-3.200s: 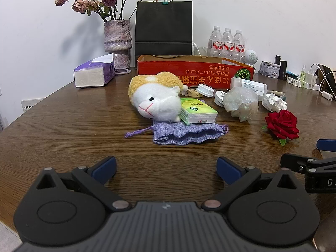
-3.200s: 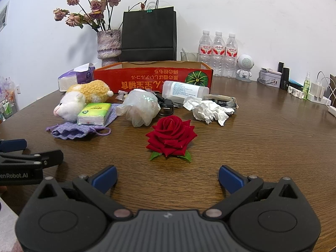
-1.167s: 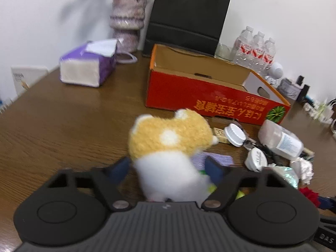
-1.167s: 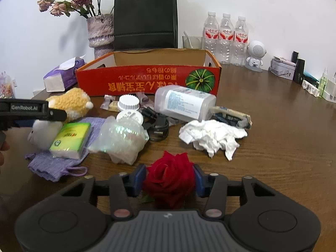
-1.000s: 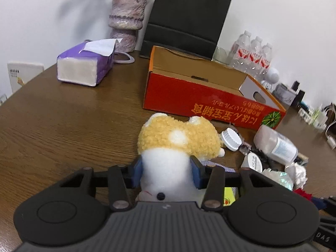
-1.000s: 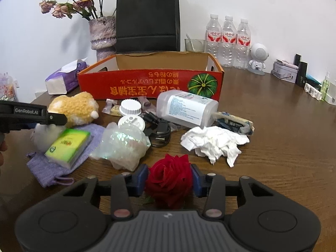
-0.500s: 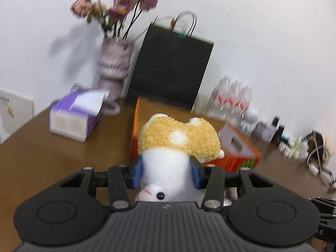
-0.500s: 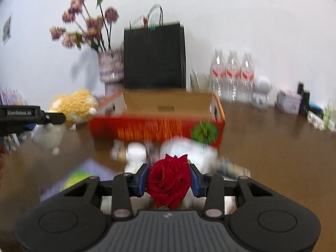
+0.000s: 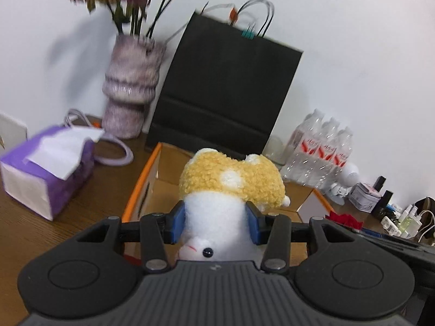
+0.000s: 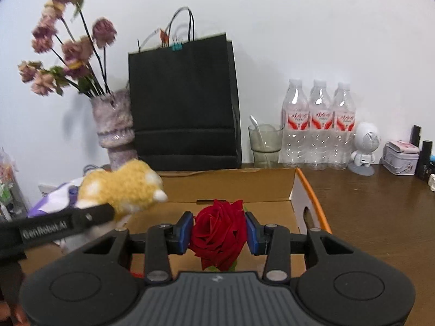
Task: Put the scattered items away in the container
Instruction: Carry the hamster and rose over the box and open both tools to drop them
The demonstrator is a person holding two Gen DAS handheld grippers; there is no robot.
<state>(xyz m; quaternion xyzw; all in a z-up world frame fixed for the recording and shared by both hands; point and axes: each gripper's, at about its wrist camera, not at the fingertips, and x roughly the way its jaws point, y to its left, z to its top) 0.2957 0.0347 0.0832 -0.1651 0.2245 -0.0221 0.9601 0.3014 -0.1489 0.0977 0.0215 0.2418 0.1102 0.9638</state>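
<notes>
The brown desk runs back to a white wall, where a black paper bag stands at the far edge with a vase of dried flowers to its left and three water bottles to its right. In front of the bag sits the open cardboard box, orange along its rim, and what shows of its floor looks bare. A purple tissue box lies near the desk's left edge.

Both carries look about done. The left gripper is clamped on the white body of a plush toy, held above the box's left end. The right gripper pinches a red rose over the box's near wall.

As I judge it, nothing is in the box yet; both releases remain, and any other scattered things lie out of sight below.
</notes>
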